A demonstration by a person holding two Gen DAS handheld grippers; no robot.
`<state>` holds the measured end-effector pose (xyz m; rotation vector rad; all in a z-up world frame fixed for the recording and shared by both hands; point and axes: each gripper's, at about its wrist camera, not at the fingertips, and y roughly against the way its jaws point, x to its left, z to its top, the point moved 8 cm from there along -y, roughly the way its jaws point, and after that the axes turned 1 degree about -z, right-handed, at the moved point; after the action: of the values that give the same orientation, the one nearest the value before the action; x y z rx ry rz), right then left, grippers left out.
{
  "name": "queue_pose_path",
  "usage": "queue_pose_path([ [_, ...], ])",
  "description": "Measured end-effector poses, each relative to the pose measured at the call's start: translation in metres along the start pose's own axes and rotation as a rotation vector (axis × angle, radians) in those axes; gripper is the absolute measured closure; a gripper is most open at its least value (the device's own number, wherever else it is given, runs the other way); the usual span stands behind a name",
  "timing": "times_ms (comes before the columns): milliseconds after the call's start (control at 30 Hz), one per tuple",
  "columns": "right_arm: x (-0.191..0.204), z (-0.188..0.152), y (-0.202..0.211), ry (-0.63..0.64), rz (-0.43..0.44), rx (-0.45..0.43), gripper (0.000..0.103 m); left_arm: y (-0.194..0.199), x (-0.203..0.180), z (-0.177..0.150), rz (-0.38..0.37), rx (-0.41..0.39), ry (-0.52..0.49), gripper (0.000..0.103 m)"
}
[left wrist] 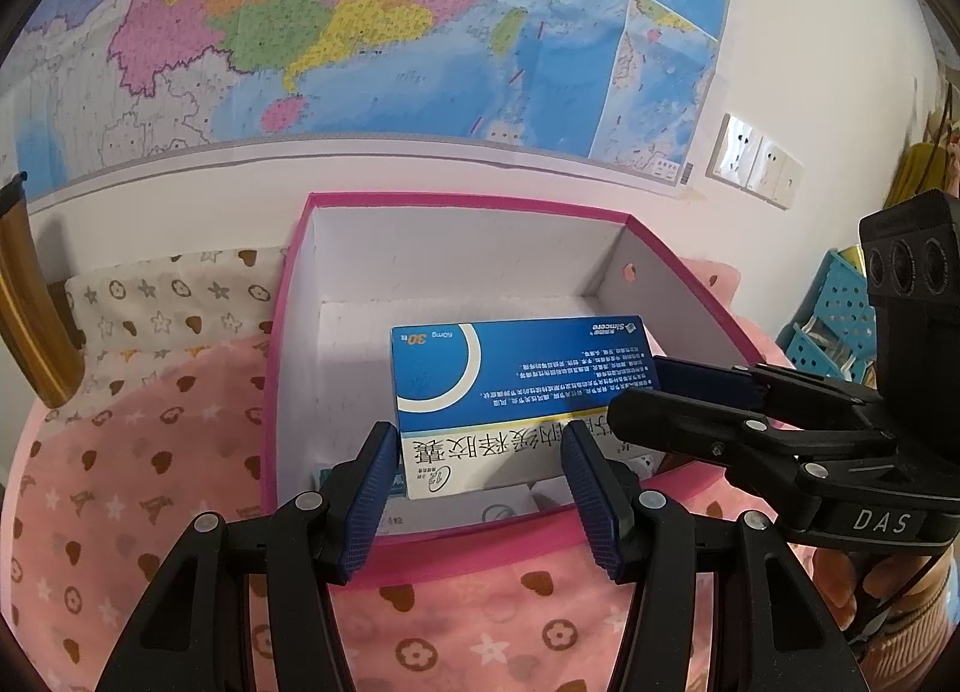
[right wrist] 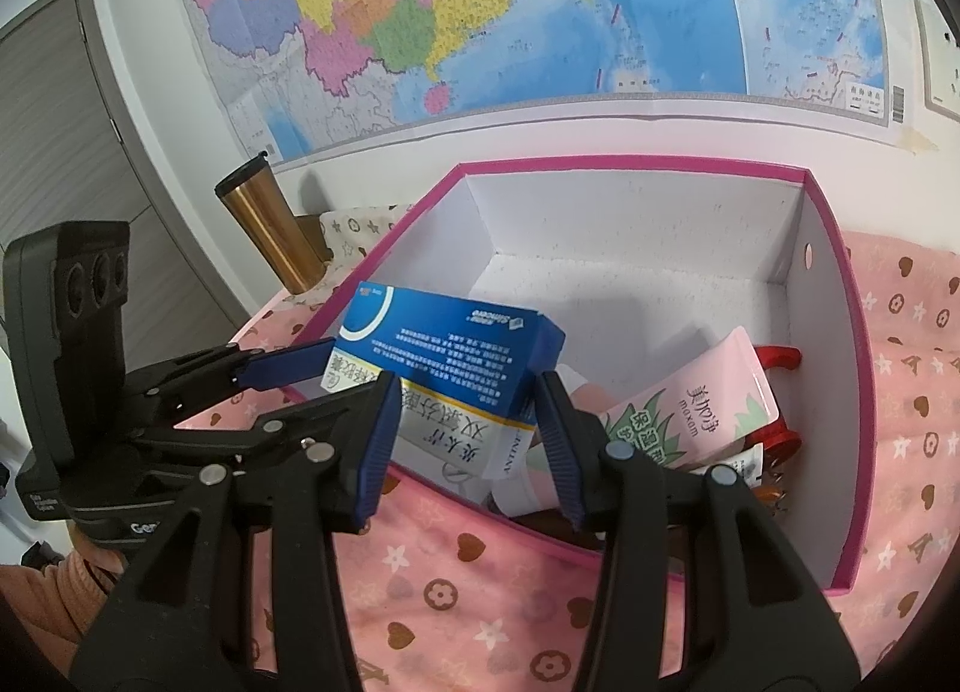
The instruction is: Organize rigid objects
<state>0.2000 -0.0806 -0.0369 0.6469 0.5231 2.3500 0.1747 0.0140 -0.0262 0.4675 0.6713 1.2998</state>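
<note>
We're right over the pink-rimmed cardboard storage box (right wrist: pixel 834 284) with white inner walls, sitting on the pink cloth printed with hearts and flowers (right wrist: pixel 456 578). The blue and white cardboard medicine carton (right wrist: pixel 447 350) hangs tilted above the box's near-left corner, and both pairs of tongs are on it. The right tongs (right wrist: pixel 465 440) pinch it across its width from the near side, blue pads pressed flat on the two side faces. The left tongs (left wrist: pixel 480 488) look clamped on the carton's near end as well, one pad on each side. We read the double hold as steadying a light, slippery carton while it is lined up.

Low in the box's near-right part lie a pale pink squeeze tube with green aloe print (right wrist: pixel 690 410), something red plastic (right wrist: pixel 780 359) behind it, and other white packs, partly hidden. The far half of the floor is bare, so we'd judge the carton belongs there, laid flat.

Off to the far left stands a bronze metal travel mug (right wrist: pixel 270 230) under the coloured wall map (right wrist: pixel 480 14), well clear of the action.
</note>
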Motion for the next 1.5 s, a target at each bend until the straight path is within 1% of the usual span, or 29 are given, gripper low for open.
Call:
queue_pose_path([
  [433,0.001,0.0,-0.003,0.001,0.004,0.007,0.054,-0.006,0.006,-0.003,0.002,0.019,0.014,0.047],
  [900,0.0,-0.001,-0.013,-0.003,-0.003,0.032,0.054,-0.013,0.009,-0.001,0.023,0.033,0.005,0.047],
  [933,0.0,-0.001,-0.014,-0.005,-0.003,0.034,0.054,-0.013,0.008,-0.001,0.016,0.035,0.004,0.047],
  [967,0.0,-0.002,-0.015,-0.007,0.002,0.037,0.054,-0.015,0.005,-0.001,-0.001,0.04,0.003,0.052],
  [1000,0.002,-0.002,-0.016,-0.014,0.023,0.041,0.055,-0.016,0.005,-0.001,0.004,0.041,0.0,0.054],
  [1200,0.002,-0.002,-0.019,-0.018,0.024,0.05,0.055,-0.016,0.006,-0.001,0.01,0.042,-0.008,0.055],
  [1333,0.001,-0.004,-0.02,-0.022,0.024,0.054,0.055,-0.014,0.006,-0.003,0.021,0.027,-0.021,0.051],
  [1400,0.0,-0.006,-0.019,-0.021,0.021,0.054,0.055,-0.009,0.005,-0.004,0.035,0.007,-0.031,0.046],
  [1467,0.0,-0.007,-0.014,-0.018,0.02,0.041,0.055,-0.003,0.005,-0.006,0.041,-0.011,-0.031,0.036],
  [1500,0.0,-0.007,-0.011,-0.014,0.015,0.032,0.055,0.0,0.004,-0.007,0.04,-0.022,-0.031,0.033],
])
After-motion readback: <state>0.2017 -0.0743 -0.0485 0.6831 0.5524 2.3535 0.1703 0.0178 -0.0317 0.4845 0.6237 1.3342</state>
